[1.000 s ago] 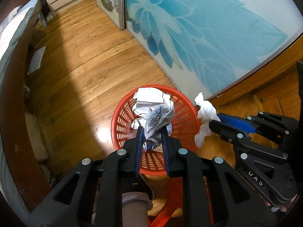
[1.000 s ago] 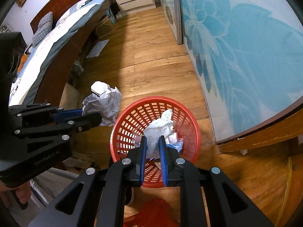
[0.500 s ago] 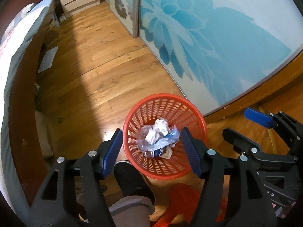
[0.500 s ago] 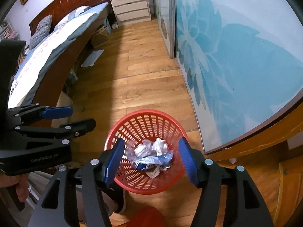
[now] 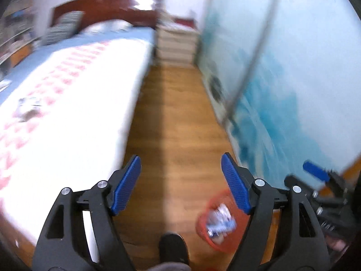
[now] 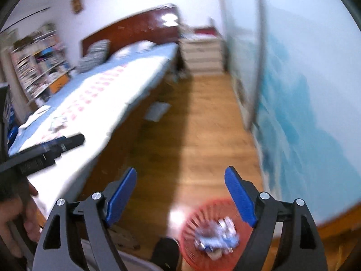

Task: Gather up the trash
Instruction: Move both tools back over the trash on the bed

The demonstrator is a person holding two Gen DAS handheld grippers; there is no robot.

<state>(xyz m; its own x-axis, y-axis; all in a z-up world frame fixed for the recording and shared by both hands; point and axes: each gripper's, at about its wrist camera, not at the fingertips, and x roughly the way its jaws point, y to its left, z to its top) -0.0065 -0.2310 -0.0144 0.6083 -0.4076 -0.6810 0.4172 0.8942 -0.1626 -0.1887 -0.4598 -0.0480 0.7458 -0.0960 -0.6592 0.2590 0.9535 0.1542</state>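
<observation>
both tongs, left and right, remain spread and empty, now lifted; blurred basket apparently lower-right.

Both fisheye views are smeared by motion blur, with only the black clamp frames at the bottom sharp. The white-and-pink patterned bedspread at left is blown out to near-white. A glare spot sits on the dark red wooden headboard, another on the glossy wooden floor at lower centre. A broad shadow band runs down the floor. Edges bend and darken to black corners.
</observation>
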